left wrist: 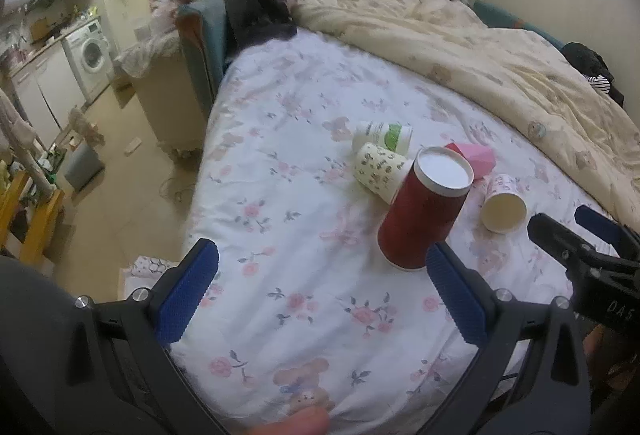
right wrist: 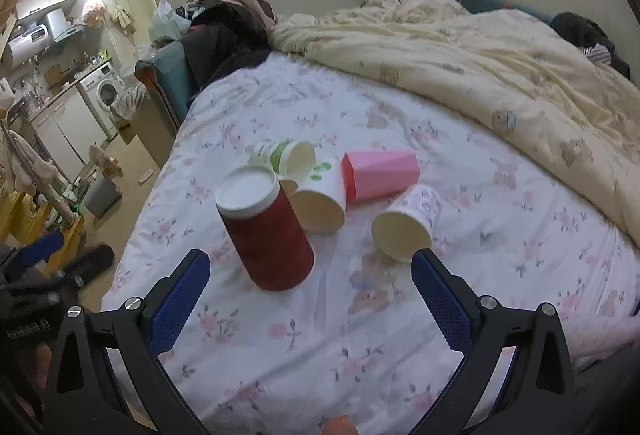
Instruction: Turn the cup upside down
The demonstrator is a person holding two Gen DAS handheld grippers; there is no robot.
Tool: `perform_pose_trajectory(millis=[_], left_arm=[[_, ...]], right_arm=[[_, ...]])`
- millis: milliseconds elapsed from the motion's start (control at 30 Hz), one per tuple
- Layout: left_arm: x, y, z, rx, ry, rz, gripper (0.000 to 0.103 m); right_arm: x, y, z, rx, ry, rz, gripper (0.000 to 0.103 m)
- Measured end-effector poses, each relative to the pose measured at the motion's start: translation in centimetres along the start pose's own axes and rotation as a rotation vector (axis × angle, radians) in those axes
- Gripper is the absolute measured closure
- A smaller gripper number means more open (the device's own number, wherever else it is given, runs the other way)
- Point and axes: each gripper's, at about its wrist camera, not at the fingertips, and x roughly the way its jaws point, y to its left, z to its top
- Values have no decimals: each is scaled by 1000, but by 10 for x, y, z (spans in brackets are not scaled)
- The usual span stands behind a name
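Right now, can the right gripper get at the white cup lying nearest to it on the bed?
Probably yes. The right gripper is open and empty, and the white cup lies on its side just ahead near its right finger, with only bare bed sheet between them.

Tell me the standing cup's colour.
Dark red cup with a white base on top; clearest in the right wrist view.

Matt paper cups (right wrist: 404, 225) on soft floral cotton sheet (right wrist: 320, 335) (red cup (right wrist: 266, 231) finely ribbed)

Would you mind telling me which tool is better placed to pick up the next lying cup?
Probably the right tool: the purple-patterned cup lies just beyond its open tips.
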Motion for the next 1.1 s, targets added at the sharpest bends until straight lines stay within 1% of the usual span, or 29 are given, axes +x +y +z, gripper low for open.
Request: perform_pose_trajectory(millis=[133, 200, 267, 600, 1100], left_arm=[[2, 4, 0, -34, 7, -11, 0], [2, 2, 0, -22, 3, -7, 0], [1, 1, 0, -15, 1, -12, 0], [1, 6, 2, -42, 3, -17, 0], [2, 7, 1, -48, 6, -16, 0]], right_arm=[[-1, 2, -1, -14, -3, -18, 0], [-4, 3, 0, -31, -24, -37, 0], [-5, 3, 0, -28, -26, -44, 0], [-1, 4, -3, -33, 2, -47, 0], [0, 2, -3, -30, 1, -46, 0]])
